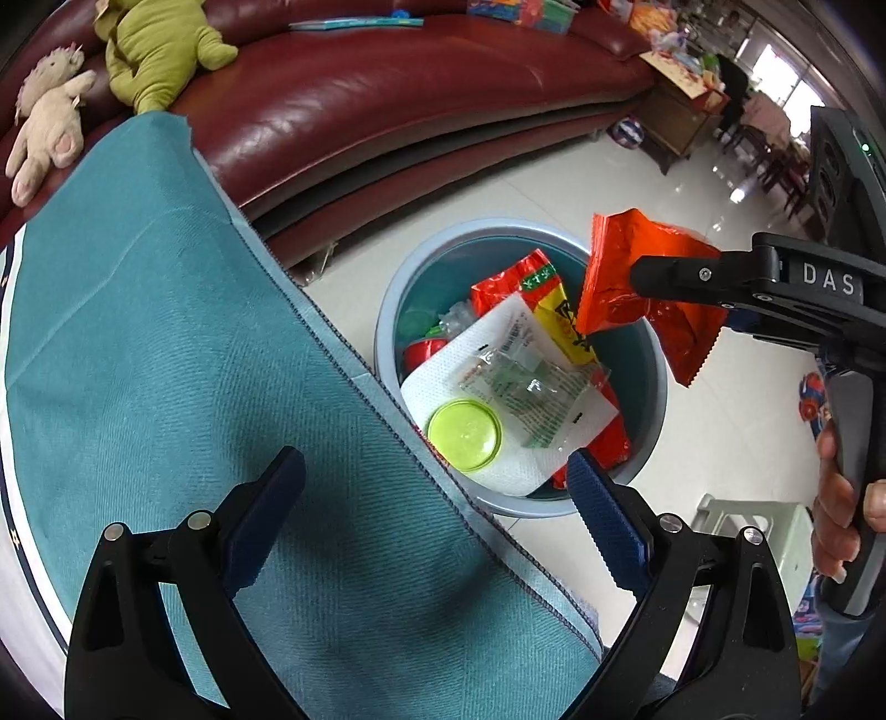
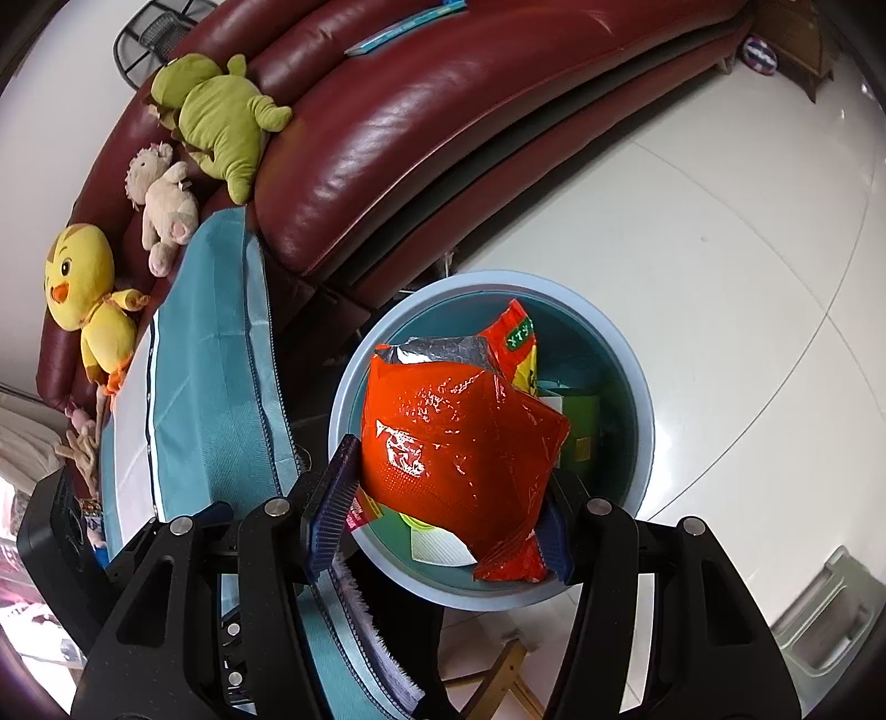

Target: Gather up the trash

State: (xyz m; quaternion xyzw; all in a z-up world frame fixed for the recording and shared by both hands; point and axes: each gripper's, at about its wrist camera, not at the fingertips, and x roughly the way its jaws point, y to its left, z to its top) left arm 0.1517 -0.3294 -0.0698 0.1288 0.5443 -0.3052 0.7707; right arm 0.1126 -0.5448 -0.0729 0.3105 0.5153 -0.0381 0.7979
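Observation:
A round blue trash bin (image 1: 387, 310) stands on the floor beside the table; it holds a white tissue (image 1: 443, 382), a green lid (image 1: 464, 435), a clear wrapper and red-yellow packets. My right gripper (image 2: 443, 487) holds an orange snack bag (image 2: 459, 437) between its fingers, directly above the bin (image 2: 637, 399). In the left wrist view the bag (image 1: 620, 282) hangs over the bin's right rim from the right gripper (image 1: 653, 277). My left gripper (image 1: 437, 515) is open and empty, above the teal tablecloth's edge next to the bin.
A teal cloth (image 1: 166, 332) covers the table on the left. A dark red leather sofa (image 1: 387, 94) with plush toys (image 1: 155, 50) runs behind. A pale plastic stool (image 1: 775, 531) stands on the white tile floor at right.

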